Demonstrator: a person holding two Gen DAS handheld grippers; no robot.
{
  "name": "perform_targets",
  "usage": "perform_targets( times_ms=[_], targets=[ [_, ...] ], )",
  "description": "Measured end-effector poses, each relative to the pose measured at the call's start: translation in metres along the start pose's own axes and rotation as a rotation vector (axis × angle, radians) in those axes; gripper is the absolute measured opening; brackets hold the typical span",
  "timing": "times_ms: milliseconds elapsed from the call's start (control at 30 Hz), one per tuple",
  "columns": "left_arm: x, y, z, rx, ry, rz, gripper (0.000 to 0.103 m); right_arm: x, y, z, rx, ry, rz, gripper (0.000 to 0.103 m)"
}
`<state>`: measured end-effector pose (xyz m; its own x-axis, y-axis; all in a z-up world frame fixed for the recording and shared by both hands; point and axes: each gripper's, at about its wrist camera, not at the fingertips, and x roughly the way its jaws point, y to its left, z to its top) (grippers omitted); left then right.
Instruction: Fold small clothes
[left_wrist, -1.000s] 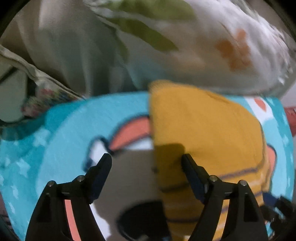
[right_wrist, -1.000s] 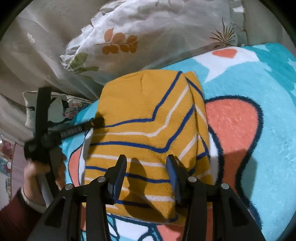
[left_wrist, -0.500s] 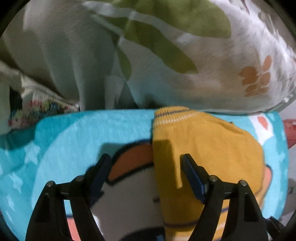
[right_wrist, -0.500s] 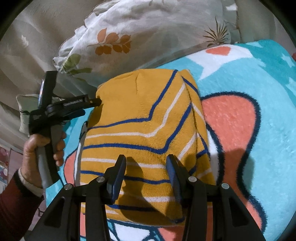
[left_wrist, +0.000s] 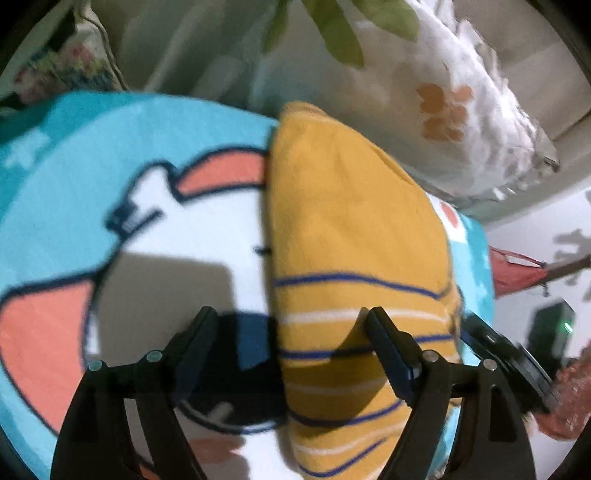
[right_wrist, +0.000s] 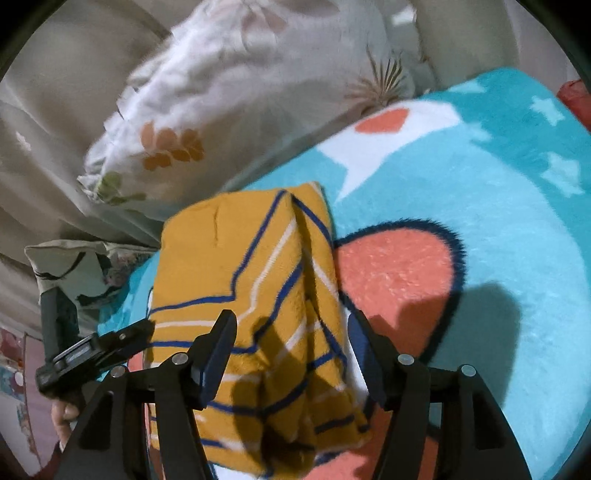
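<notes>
A folded mustard-yellow garment (left_wrist: 351, 221) (right_wrist: 229, 258) with blue and white stripes lies on a turquoise cartoon blanket (left_wrist: 74, 166) (right_wrist: 498, 221). My left gripper (left_wrist: 290, 328) hovers over its near left edge. The jaws are opening, with the edge below the gap and no pad pressing on it. My right gripper (right_wrist: 290, 332) hangs over the garment's near right part. Its jaws are opening too, wide apart, and the cloth lies loose beneath them. The right wrist view shows the left gripper (right_wrist: 140, 330) side-on at the garment's left edge.
A white leaf-print pillow (left_wrist: 424, 92) (right_wrist: 240, 92) lies just beyond the garment. A small floral cushion (right_wrist: 74, 266) sits at the far left by beige drapery. A red object (left_wrist: 517, 273) lies past the blanket's right edge. A hand (right_wrist: 62, 410) holds the left gripper's handle.
The right jaws have spread wider over the garment. The left gripper has come from the garment's far left corner back to its near left edge and tilted downward.
</notes>
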<state>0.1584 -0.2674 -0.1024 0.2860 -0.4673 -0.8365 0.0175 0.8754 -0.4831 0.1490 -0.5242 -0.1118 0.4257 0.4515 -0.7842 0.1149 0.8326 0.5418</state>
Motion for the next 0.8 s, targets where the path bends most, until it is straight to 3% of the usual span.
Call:
perform_targets(
  times_ms=[167, 233, 300, 333, 367, 433, 533, 700, 767, 800],
  targets=[
    [0.025, -0.020, -0.019, 0.027, 0.082, -0.116, 0.087, 0.032, -0.009, 0.010, 0.015, 0.044, 0.040, 0.070],
    [0.028, -0.029, -0.025, 0.020, 0.057, -0.089, 0.089, 0.039, -0.013, 0.012, 0.031, 0.037, 0.076, 0.073],
    [0.026, -0.033, -0.027, 0.012, 0.044, -0.050, 0.077, 0.042, -0.014, 0.014, 0.045, 0.027, 0.094, 0.073],
    [0.022, -0.033, -0.027, 0.003, 0.037, -0.042, 0.060, 0.044, -0.014, 0.016, 0.065, 0.038, 0.115, 0.063],
    [0.014, -0.031, -0.026, 0.001, 0.028, -0.042, 0.045, 0.048, -0.014, 0.016, 0.085, 0.067, 0.151, 0.039],
    [-0.002, -0.030, -0.024, 0.008, 0.012, -0.051, 0.037, 0.050, -0.005, 0.014, 0.095, 0.089, 0.187, 0.035],
    [-0.032, -0.033, -0.025, 0.039, -0.034, 0.009, 0.036, 0.042, 0.020, 0.011, 0.057, 0.101, 0.271, 0.028],
    [-0.077, -0.014, -0.034, 0.041, -0.108, 0.120, 0.039, 0.037, 0.066, 0.004, -0.028, 0.109, 0.367, 0.027],
    [-0.076, 0.000, -0.037, 0.003, -0.101, 0.209, 0.051, 0.044, 0.070, -0.003, -0.049, 0.122, 0.352, 0.027],
    [-0.074, 0.009, -0.039, -0.017, -0.092, 0.245, 0.051, 0.050, 0.068, -0.005, -0.058, 0.133, 0.314, 0.028]
  ],
)
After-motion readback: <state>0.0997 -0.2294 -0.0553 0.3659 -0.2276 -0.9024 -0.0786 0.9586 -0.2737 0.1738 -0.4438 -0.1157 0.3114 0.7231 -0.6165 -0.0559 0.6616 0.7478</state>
